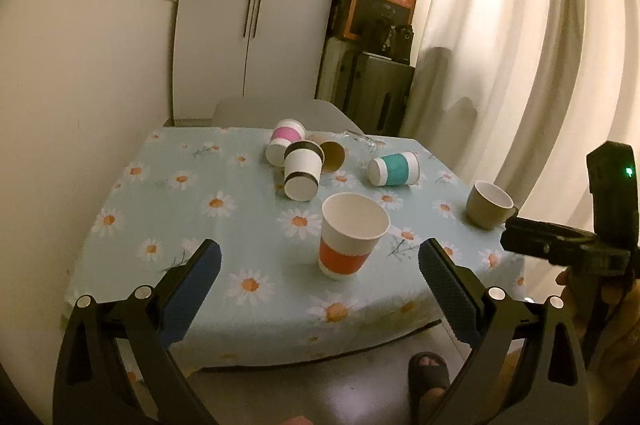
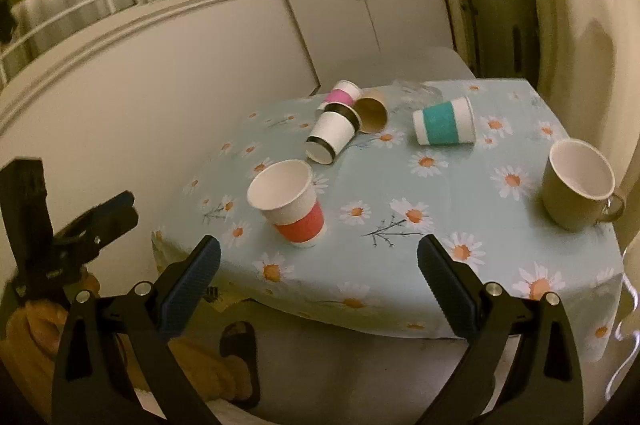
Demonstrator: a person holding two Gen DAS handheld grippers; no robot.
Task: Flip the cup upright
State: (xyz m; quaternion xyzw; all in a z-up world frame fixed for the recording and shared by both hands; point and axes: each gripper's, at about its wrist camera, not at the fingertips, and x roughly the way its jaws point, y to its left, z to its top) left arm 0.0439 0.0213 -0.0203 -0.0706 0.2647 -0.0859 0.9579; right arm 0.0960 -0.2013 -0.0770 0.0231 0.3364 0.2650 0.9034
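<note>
While both grippers [image 1: 319,265] [image 2: 319,263] hang empty with jaws apart, the orange cup [image 1: 349,236] and mug [image 1: 489,204] stand upright; four cups, perhaps more, lie tipped mid-table [image 1: 160,209].

Both grippers are the same build: black plastic frames with triangular cutouts in the arms and round silver screw heads at the pivots. The left gripper [image 1: 319,265] has dark blue finger pads [image 1: 446,279] with a fine grid texture, and so does the right gripper [image 2: 319,263]. Seen from the side, the right one is a chunky black body with a small green LED lit on its upright back block. A bit of skin shows on the hand [image 1: 600,289] under it. The foot [image 1: 428,371] is in a dark open-toe slide sandal, toes showing. There's mustard-yellow clothing in the right wrist view.
</note>
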